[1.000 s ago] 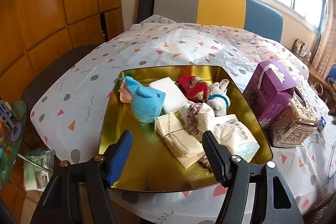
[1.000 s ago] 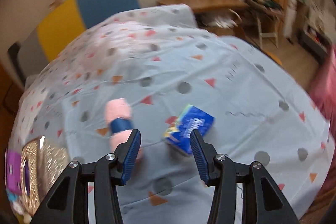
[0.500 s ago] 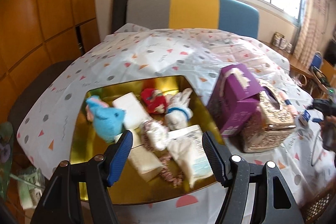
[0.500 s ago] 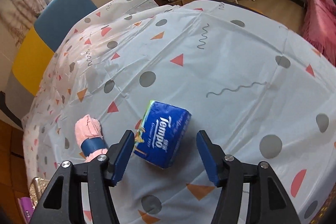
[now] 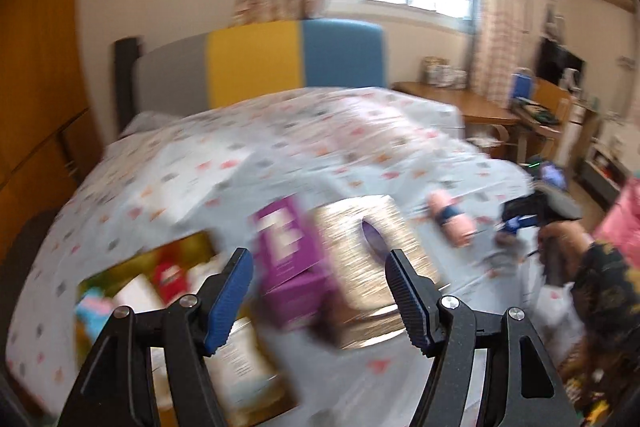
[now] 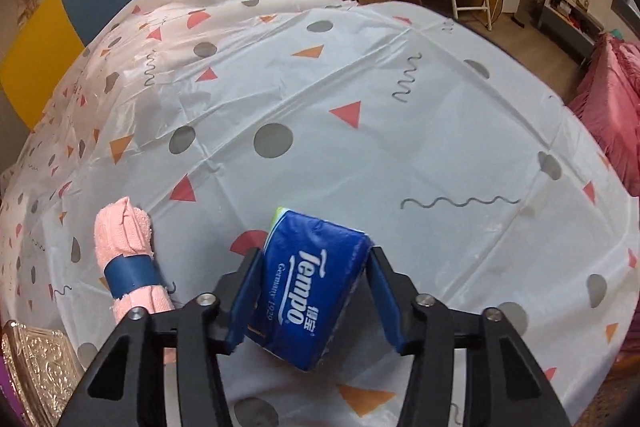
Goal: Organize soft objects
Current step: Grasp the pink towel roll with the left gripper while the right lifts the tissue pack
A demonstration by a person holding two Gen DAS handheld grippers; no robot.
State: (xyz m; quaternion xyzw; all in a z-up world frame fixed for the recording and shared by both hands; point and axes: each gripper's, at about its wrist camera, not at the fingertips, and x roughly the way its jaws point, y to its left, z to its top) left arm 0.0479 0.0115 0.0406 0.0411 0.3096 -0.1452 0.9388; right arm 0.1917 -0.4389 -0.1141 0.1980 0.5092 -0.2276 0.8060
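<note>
Gripping the blue plastic-wrapped Tempo tissue pack (image 6: 316, 283) between both blue pads, the right gripper (image 6: 314, 293) is being held low over the white tablecloth patterned with triangles, dots and squiggles (image 6: 360, 131); its jaws are closed onto the pack's two sides. The pack is being squeezed, and because it is soft and slick it is judged likely to slide out or twist if it is swung quickly. The rolled pink towel with a blue band (image 6: 128, 259) is lying just beside the pack on the left, and it could be nudged by the left finger. The left gripper (image 5: 320, 295) is being held with its jaws wide apart and nothing between them. The left wrist view is being smeared by motion, so the gold tray of soft items (image 5: 188, 247), the purple tissue box (image 5: 288, 267) and the gold embossed box (image 5: 360, 259) are hard to make out. Whether the pack is touching the cloth cannot be told.
</note>
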